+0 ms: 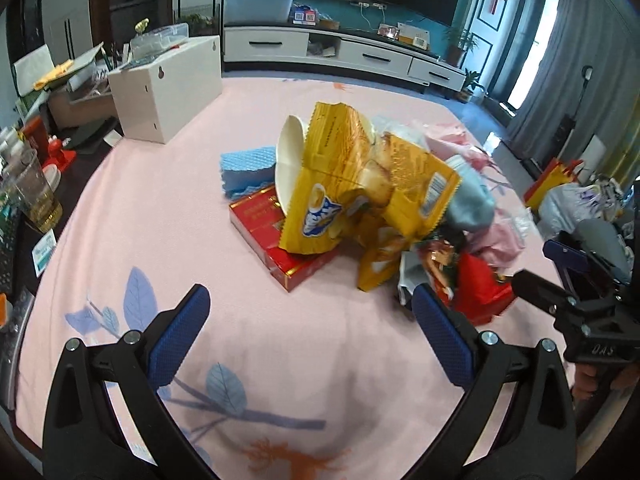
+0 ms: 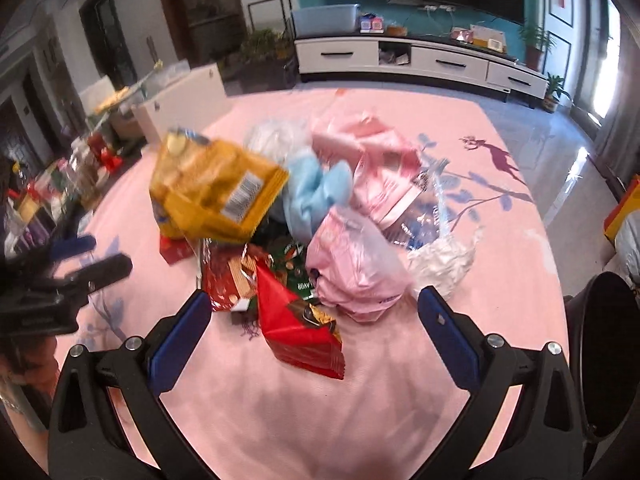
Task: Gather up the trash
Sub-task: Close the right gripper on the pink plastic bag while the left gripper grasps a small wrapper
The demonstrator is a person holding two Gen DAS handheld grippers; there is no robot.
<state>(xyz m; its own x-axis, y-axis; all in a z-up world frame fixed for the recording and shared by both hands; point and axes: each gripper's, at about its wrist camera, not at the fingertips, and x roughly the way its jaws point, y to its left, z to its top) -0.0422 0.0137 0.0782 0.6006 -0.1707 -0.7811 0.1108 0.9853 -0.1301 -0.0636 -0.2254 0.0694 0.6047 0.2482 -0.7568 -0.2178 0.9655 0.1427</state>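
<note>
A heap of trash lies on the pink tablecloth (image 1: 168,200): a big yellow snack bag (image 1: 360,184), a white paper bowl (image 1: 290,164), a red box (image 1: 276,240), a blue sponge cloth (image 1: 248,170), a red wrapper (image 2: 296,328), pink plastic bags (image 2: 352,264) and a light blue cloth (image 2: 316,192). My left gripper (image 1: 310,308) is open and empty, just in front of the heap. My right gripper (image 2: 314,316) is open and empty, its jaws either side of the red wrapper. Each gripper shows in the other view: the right one (image 1: 560,280) at the right edge, the left one (image 2: 80,256) at the left edge.
A white box (image 1: 168,88) stands at the table's back left. A plastic cup (image 1: 36,192), bottles and clutter line the left edge. A black bin (image 2: 608,352) stands at the right beside the table. A TV cabinet (image 1: 340,48) is behind.
</note>
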